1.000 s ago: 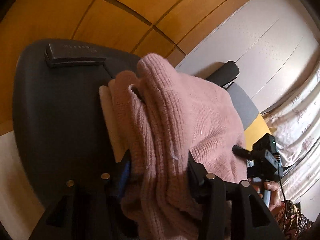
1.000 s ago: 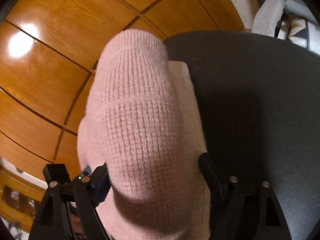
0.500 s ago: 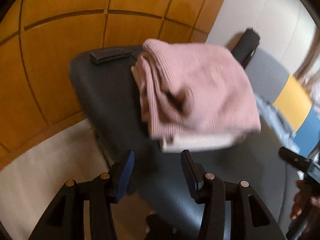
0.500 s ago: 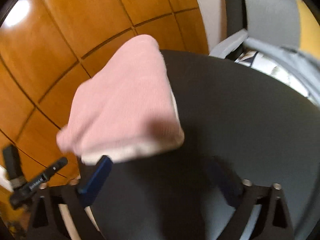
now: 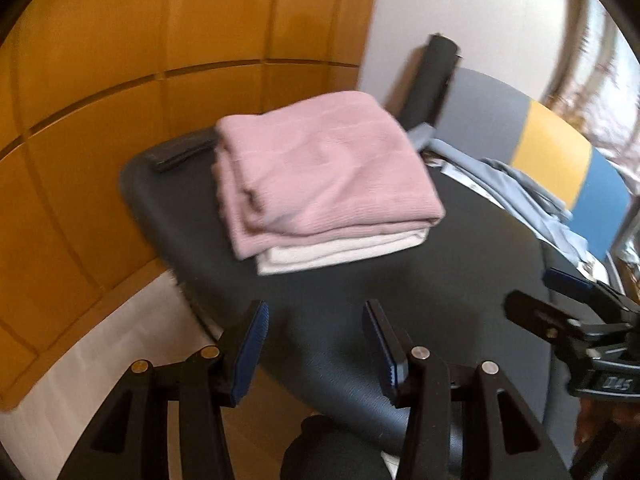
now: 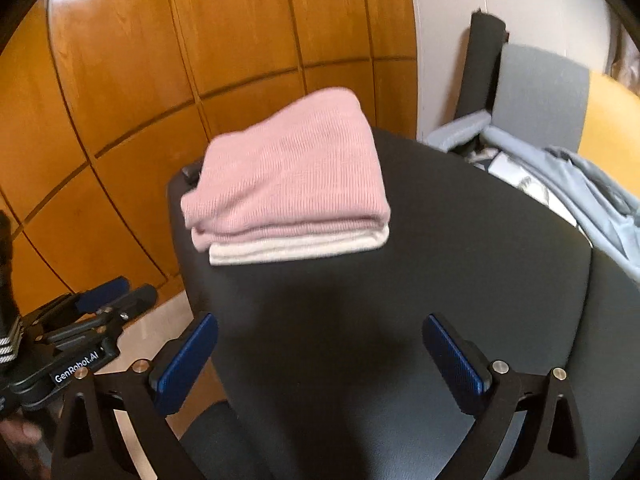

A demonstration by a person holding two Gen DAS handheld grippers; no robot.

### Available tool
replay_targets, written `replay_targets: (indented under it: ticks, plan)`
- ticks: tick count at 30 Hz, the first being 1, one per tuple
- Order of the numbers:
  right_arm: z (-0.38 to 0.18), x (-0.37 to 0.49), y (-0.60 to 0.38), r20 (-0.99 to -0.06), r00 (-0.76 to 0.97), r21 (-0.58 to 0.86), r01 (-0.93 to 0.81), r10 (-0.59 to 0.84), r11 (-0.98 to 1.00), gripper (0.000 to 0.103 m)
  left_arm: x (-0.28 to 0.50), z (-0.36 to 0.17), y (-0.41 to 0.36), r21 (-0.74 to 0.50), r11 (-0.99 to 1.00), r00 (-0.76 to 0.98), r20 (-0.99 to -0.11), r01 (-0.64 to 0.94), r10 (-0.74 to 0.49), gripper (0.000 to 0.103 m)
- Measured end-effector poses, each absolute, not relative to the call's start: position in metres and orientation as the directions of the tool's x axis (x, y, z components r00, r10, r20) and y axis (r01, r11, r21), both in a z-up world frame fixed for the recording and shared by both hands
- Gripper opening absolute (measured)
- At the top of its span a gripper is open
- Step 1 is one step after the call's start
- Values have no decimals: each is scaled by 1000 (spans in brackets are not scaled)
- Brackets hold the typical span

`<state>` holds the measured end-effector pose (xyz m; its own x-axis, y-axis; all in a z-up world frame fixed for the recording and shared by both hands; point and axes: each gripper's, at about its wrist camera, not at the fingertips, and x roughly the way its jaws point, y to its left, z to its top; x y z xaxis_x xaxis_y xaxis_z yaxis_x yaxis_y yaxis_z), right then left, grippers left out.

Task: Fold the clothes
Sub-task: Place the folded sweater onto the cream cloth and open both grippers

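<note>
2 folded knits, pink sweater (image 5: 320,172) atop white garment (image 5: 340,250).

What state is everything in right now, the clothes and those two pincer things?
Pink sweater: folded, lying on the white garment.
White garment: folded, flat on the dark seat.
Left gripper: open, empty, short of the stack.
Right gripper: open, empty, over the seat.
Grey clothes: unfolded, heaped on the chair behind.

Office-like interior: glossy wood wall panelling (image 6: 240,40), a dark office chair (image 6: 400,280) and a grey-yellow-blue upholstered seat (image 5: 560,152) piled with grey clothes (image 6: 592,196).
</note>
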<state>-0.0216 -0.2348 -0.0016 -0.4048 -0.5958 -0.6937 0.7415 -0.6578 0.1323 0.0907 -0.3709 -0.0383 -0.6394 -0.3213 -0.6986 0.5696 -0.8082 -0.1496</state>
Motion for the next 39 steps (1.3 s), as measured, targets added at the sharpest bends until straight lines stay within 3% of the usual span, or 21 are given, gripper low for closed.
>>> replay_targets:
  ticks: [2, 3, 4, 6, 12, 15, 17, 18, 19, 22, 24, 25, 27, 30, 34, 39]
  plan:
    - [-7, -47, -243, -702, -341, 223, 728, -625, -648, 93, 70, -26, -382, -128, -826, -661, -671, 549, -336, 49]
    - [-10, -59, -248, -703, -309, 268, 719, -640, -642, 85, 59, -20, -394, -113, -823, -662, -659, 557, -358, 49]
    - [-13, -71, -252, -703, -277, 312, 707, -655, -634, 69, 48, -14, -406, -99, -818, -662, -647, 566, -380, 50]
    - [-19, -96, -260, -698, -213, 398, 678, -684, -617, 58, 25, -6, -438, -98, -804, -658, -636, 586, -403, 49]
    - [-68, -144, -322, -669, -18, 621, 535, -743, -572, 59, -43, -29, -520, 24, -810, -557, -714, 586, -424, 49]
    - [-82, -156, -343, -655, -2, 666, 471, -755, -579, 72, -54, -53, -544, 84, -806, -501, -744, 586, -442, 49]
    - [-91, -167, -354, -637, 4, 697, 432, -771, -573, 70, -53, -63, -553, 87, -807, -504, -740, 585, -445, 51]
    - [-93, -168, -358, -646, -1, 687, 435, -763, -582, 42, -51, -64, -557, 67, -806, -514, -738, 589, -437, 51]
    - [-94, -169, -360, -664, -9, 666, 448, -748, -597, 21, -49, -65, -562, 47, -804, -523, -737, 593, -429, 52]
    - [-74, -156, -355, -723, -103, 511, 586, -684, -629, 14, -50, -67, -568, 3, -821, -541, -750, 571, -380, 55]
    - [-58, -138, -354, -757, -237, 307, 693, -609, -652, 12, -55, -69, -563, 29, -826, -543, -741, 563, -396, 56]
    - [-60, -134, -357, -771, -248, 271, 706, -587, -654, 12, -57, -70, -560, 43, -828, -543, -736, 559, -405, 56]
    - [-76, -137, -367, -801, -206, 280, 702, -562, -655, 12, -58, -71, -555, 68, -821, -540, -723, 567, -432, 56]
    - [-74, -140, -358, -740, -131, 417, 681, -660, -602, 21, -36, -59, -552, 0, -815, -585, -695, 580, -417, 55]
    - [-37, -113, -330, -617, -212, 390, 754, -758, -529, 23, 28, -44, -547, -143, -746, -660, -592, 651, -462, 55]
    - [-38, -96, -385, -598, -167, 325, 843, -784, -428, 19, 81, -59, -542, -247, -630, -638, -563, 737, -526, 55]
